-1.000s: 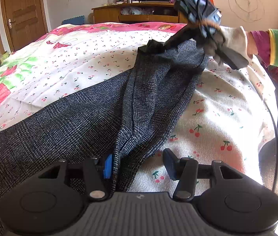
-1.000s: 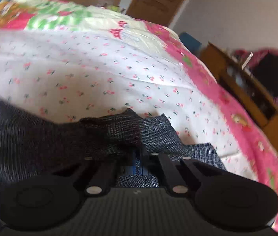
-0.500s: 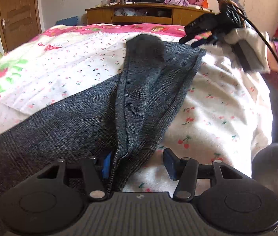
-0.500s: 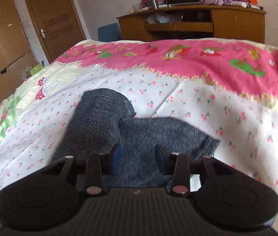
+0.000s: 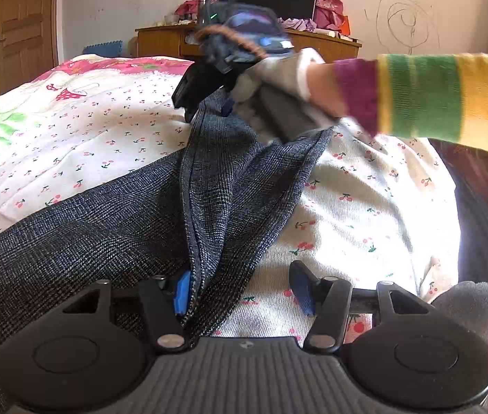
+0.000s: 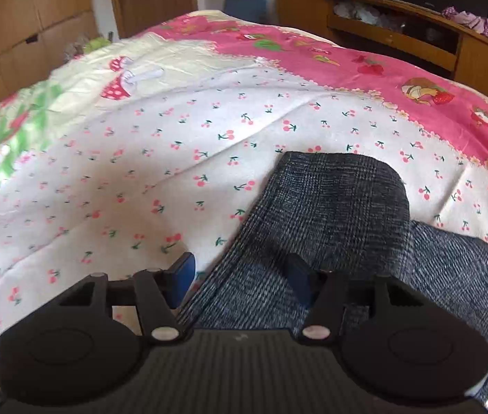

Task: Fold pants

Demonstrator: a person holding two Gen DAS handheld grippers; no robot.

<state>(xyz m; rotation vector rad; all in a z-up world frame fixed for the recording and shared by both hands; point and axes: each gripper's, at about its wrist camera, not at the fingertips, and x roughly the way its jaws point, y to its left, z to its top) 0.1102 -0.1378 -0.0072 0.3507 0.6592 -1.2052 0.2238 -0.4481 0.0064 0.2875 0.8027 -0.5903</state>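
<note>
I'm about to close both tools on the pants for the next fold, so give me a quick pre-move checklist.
1. Left tool open: ok, jaws wide apart.
2. Cloth inside left tool: ok, a raised fold of the pants runs between its fingers, close against one of them.
3. Right tool open: ok, jaws apart.
4. Cloth inside right tool: ok, the pants' edge lies between its fingers.
5. Pants lying flat: not ok, ridged and bunched.
</note>
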